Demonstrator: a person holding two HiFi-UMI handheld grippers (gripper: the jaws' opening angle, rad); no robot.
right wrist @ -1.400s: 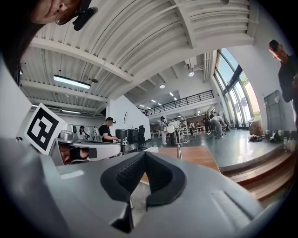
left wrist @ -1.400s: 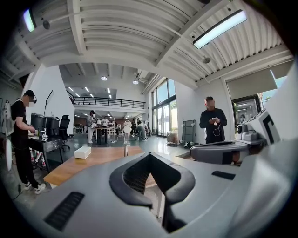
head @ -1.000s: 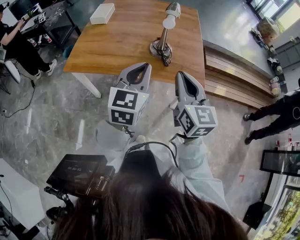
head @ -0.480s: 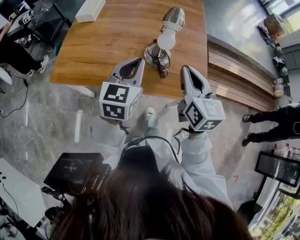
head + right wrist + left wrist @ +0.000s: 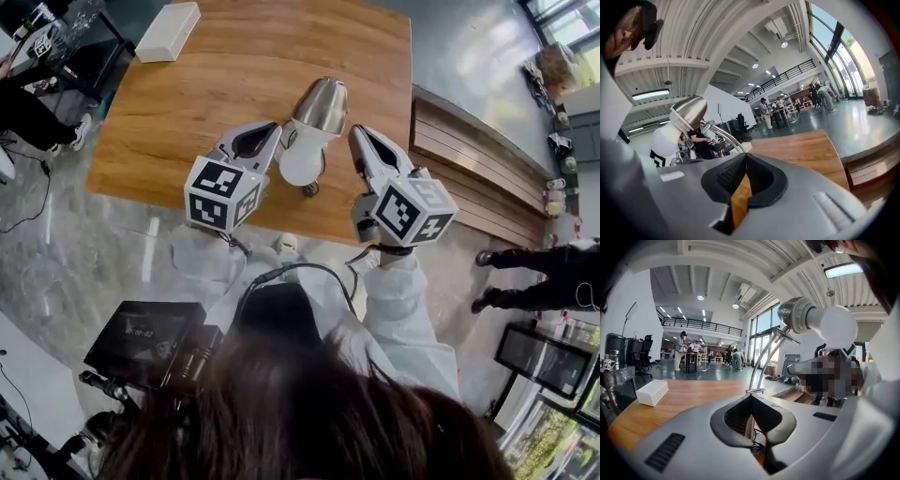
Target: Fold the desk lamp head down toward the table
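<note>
A desk lamp stands on the wooden table (image 5: pixel 234 56), near its front edge. Its metal head (image 5: pixel 317 103) is raised, and the white bulb (image 5: pixel 302 161) points toward me. My left gripper (image 5: pixel 270 129) is shut and empty, just left of the bulb. On the bulb's other side my right gripper (image 5: pixel 360 133) is also shut and empty. Neither touches the lamp. In the left gripper view the lamp head (image 5: pixel 799 315) and bulb (image 5: pixel 836 326) hang above right of the jaws, with the curved arm (image 5: pixel 764 357) straight ahead. In the right gripper view the lamp head (image 5: pixel 689 112) sits upper left.
A white box (image 5: pixel 167 31) lies at the table's far left corner. Wooden steps (image 5: pixel 478 169) run along the table's right side. A seated person (image 5: pixel 28 103) is at the far left, another person (image 5: pixel 534 272) stands at the right. A black device (image 5: pixel 141 337) sits by my feet.
Both grippers have travelled forward from over the floor to the table's front edge and now flank the lamp bulb. Their jaws stayed shut. The lamp has not moved.
</note>
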